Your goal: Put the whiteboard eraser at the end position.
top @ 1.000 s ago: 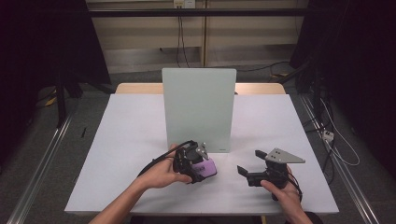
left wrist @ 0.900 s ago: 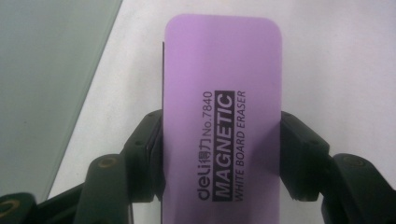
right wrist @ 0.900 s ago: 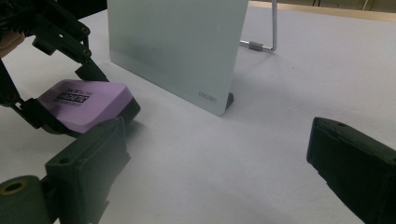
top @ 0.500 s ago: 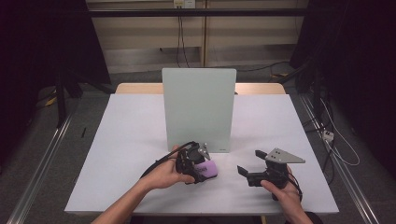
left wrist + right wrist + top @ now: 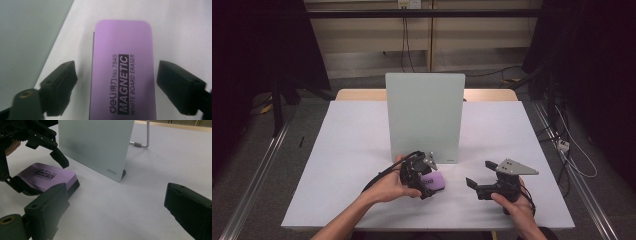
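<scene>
The purple, round-cornered magnetic whiteboard eraser (image 5: 122, 72) lies flat on the white bench (image 5: 347, 150), just in front of the upright pale-green glass whiteboard panel (image 5: 424, 115), near its lower left corner. The left hand-held gripper (image 5: 116, 87) straddles it from above; its jaws have just been opening and now stand wide, with a clear gap between each black pad and the eraser's long sides, so nothing is held. The right hand-held gripper (image 5: 477, 186) rests well to the right on the bench, jaws spread wide and empty, pointing toward the eraser.

Likely trouble from here: if the left hand-held gripper lifts off at a slant, one pad could catch the eraser's edge and drag it, since the smooth plastic top and the slick bench surface probably offer little hold. A sideways nudge could also push it against the panel, which stands on a thin wire prop at the back and small dark feet, and might tip or slide.

The eraser's top is matte plastic printed with black lettering, over a dark, softer-looking felt base. The panel is glossy, flat and thin, with rounded corners. The pads look like blocky, hard black plastic.
</scene>
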Available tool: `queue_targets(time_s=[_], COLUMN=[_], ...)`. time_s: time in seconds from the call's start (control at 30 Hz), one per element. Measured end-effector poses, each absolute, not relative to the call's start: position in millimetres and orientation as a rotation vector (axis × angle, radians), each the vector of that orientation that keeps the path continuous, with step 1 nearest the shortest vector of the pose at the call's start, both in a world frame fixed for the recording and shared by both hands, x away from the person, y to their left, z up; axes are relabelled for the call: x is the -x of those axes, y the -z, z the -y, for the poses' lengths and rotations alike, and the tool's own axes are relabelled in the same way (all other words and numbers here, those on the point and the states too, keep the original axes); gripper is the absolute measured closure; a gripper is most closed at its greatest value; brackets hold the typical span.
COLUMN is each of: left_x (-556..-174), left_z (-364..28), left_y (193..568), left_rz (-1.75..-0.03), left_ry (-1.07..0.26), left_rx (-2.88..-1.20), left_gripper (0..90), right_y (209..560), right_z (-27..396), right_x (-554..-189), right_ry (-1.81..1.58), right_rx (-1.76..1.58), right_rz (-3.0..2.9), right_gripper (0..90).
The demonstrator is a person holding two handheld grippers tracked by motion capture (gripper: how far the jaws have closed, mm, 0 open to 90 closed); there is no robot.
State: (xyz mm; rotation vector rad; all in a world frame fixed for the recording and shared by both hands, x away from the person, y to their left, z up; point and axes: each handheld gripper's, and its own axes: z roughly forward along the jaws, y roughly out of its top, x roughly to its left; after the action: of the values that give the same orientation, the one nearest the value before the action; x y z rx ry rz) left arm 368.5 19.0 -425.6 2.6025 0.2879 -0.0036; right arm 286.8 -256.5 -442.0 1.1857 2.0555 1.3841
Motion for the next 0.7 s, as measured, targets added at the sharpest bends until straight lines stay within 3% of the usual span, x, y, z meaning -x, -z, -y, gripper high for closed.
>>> queue_targets(time_s=[0.23,0.6,0.7], left_x=[-371,-377,-380], left_z=[-24,-50,-61], left_y=[418,391,388], left_rz=[-0.320,-0.423,-0.491], left_ry=[-0.025,-0.090,-0.159], left_rx=[-2.541,-2.415,-2.374], left_gripper=[7.9,7.3,6.9], right_y=[442,442,442], right_z=[256,256,256], right_x=[-287,-288,-288], right_ry=[-1.381,-1.376,-1.372], right_rx=[-1.184,-1.192,-1.188], right_rz=[-2.058,-2.053,-2.055], right_gripper=[4.9,4.7,4.8])
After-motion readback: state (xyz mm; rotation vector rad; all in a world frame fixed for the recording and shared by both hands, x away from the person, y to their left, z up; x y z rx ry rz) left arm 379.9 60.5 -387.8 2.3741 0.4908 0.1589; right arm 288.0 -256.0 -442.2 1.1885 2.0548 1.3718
